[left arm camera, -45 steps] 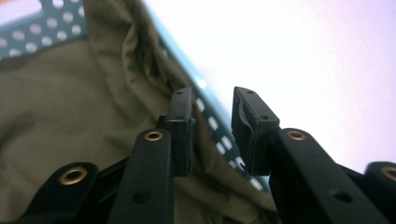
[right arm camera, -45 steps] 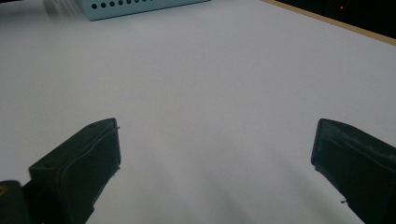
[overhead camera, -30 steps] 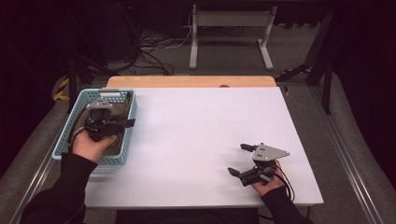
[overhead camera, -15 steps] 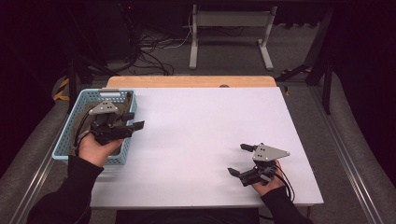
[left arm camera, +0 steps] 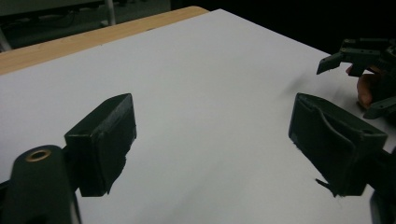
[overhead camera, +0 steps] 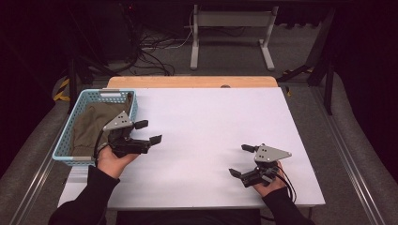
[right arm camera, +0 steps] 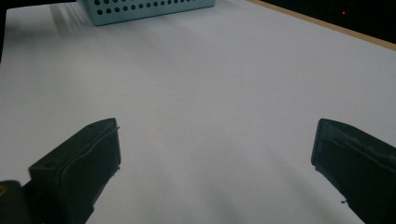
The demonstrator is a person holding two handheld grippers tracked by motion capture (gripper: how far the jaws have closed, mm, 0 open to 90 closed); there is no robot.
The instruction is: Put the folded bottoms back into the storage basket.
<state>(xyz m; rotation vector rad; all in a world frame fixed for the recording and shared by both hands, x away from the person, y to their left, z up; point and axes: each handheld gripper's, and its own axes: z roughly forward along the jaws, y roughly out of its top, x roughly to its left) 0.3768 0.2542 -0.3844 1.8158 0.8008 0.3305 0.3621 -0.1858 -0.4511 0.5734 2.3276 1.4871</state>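
White and bare, the desk (overhead camera: 211, 140) is stretching out under dim light, with dark floor, cables and a metal stand behind its far wooden edge. I am watching the light blue basket (overhead camera: 63, 154) sitting at the desk's left edge, and the olive cloth (overhead camera: 91, 126) is lying bundled inside it, loose and crumpled, with no clear long axis that I can make out. My left gripper (overhead camera: 145, 132) is hanging just beside the basket's right wall, over the bare desk, its jaws pointing right, away from the cloth; they have just been spreading and are standing released with nothing between them, as the left gripper view (left arm camera: 210, 140) is also showing. So the cloth is lying behind and to the left of those jaws. My right gripper (overhead camera: 243, 160) is resting near the front right of the desk, well apart from the basket, its jaws released too and facing across the surface toward the basket (right arm camera: 144, 9). I am judging the left hand far nearer; any return to the cloth calls for turning it back over the rim.
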